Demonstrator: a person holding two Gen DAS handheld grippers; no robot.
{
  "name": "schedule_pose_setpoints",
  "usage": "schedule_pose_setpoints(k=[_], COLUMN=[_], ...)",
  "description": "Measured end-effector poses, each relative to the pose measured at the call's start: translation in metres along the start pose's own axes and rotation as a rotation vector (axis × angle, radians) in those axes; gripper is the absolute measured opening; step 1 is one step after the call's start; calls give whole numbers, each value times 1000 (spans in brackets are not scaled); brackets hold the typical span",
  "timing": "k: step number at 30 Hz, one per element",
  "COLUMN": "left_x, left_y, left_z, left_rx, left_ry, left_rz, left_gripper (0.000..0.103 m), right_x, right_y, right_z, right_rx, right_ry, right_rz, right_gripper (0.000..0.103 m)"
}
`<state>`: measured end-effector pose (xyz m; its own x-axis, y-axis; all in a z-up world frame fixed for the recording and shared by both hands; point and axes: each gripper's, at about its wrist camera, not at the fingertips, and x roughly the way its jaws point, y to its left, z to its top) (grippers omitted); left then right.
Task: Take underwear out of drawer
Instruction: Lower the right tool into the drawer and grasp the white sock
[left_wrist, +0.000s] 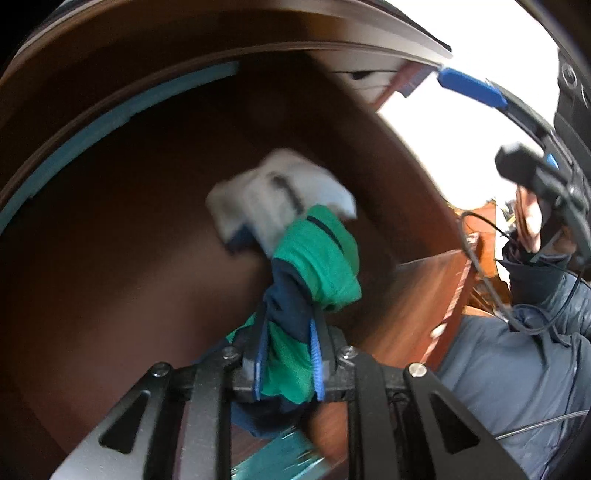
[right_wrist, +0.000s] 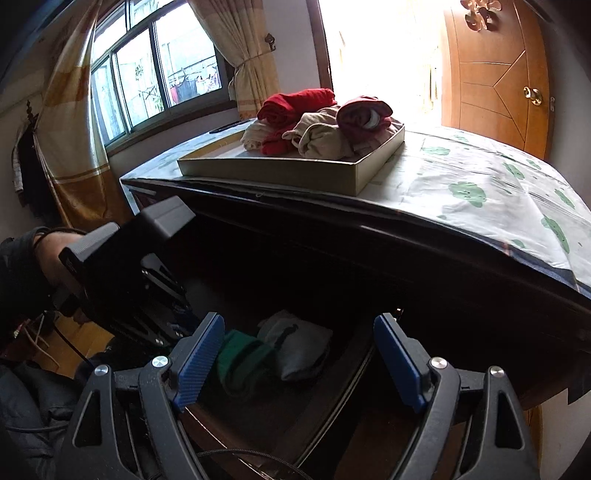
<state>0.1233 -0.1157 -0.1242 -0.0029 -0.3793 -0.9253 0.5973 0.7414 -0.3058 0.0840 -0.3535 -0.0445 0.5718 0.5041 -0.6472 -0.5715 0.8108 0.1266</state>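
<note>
My left gripper (left_wrist: 288, 354) is shut on a green and navy rolled underwear (left_wrist: 314, 266) inside the open brown drawer (left_wrist: 129, 240). A white-grey folded underwear (left_wrist: 273, 192) lies just behind it on the drawer floor. In the right wrist view the left gripper body (right_wrist: 129, 266) reaches into the drawer (right_wrist: 325, 398) from the left, with the green underwear (right_wrist: 240, 358) and the grey one (right_wrist: 299, 347) below it. My right gripper (right_wrist: 299, 365) is open and empty, above the drawer's front edge.
A shallow grey tray (right_wrist: 295, 170) with several red and beige rolled garments (right_wrist: 317, 122) sits on the dresser top, which has a white cloth with green shapes (right_wrist: 480, 184). A window with curtains is left, a wooden door (right_wrist: 495, 74) is right. The person's dark jacket (left_wrist: 517, 350) is close.
</note>
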Motion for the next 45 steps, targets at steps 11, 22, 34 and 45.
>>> schedule_pose_setpoints(k=[11, 22, 34, 45], left_x=[-25, -23, -3, 13], left_y=[62, 46, 48, 62], left_z=[-24, -15, 14, 25], left_rx=[-209, -154, -155, -183], left_ry=[-130, -120, -42, 7], left_rz=[151, 186, 180, 118], left_gripper=[18, 52, 59, 59], right_x=[55, 98, 115, 143], right_y=[31, 45, 64, 64], right_z=[2, 17, 27, 14], right_rx=[-117, -165, -248, -316], right_ry=[158, 335, 398, 545], right_rz=[-17, -10, -16, -44], right_gripper=[85, 85, 85, 82])
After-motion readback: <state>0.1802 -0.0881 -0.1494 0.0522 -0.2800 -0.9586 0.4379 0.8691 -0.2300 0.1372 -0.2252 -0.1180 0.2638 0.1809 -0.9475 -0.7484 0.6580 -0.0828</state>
